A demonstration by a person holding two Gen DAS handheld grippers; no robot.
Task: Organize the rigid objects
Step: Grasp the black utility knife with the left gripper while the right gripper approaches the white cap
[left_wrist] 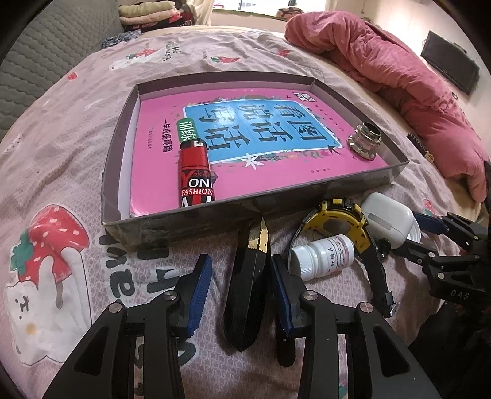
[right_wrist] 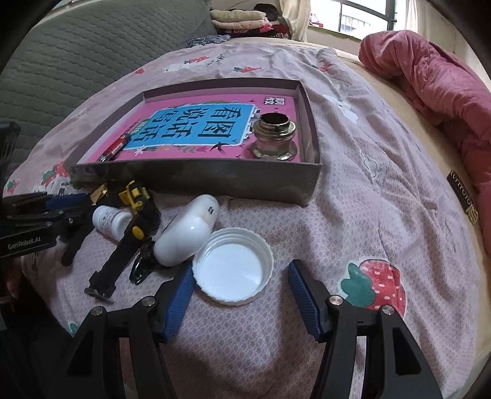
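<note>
A shallow grey box [left_wrist: 343, 187] [right_wrist: 196, 181] on the bed holds a pink book [left_wrist: 159, 172], a red lighter [left_wrist: 195, 175] [right_wrist: 115, 149] and a metal fitting [left_wrist: 365, 141] [right_wrist: 274, 138]. My left gripper [left_wrist: 241, 270] is open, its fingers on either side of a black and gold folding knife [left_wrist: 250, 282] lying on the bedspread. My right gripper [right_wrist: 239, 279] is open around a white jar lid [right_wrist: 233, 265], which lies open side up. A white pill bottle [left_wrist: 322, 256] [right_wrist: 109, 221], a yellow and black watch [left_wrist: 343, 224] [right_wrist: 135, 196] and a white earbud case [left_wrist: 389, 222] [right_wrist: 187, 233] lie between the grippers.
A pink duvet [left_wrist: 399, 86] [right_wrist: 435, 92] is heaped at the right. A grey quilted headboard [left_wrist: 46, 55] [right_wrist: 76, 52] and folded clothes [right_wrist: 239, 18] stand at the far side. The bedspread [right_wrist: 368, 184] has strawberry prints.
</note>
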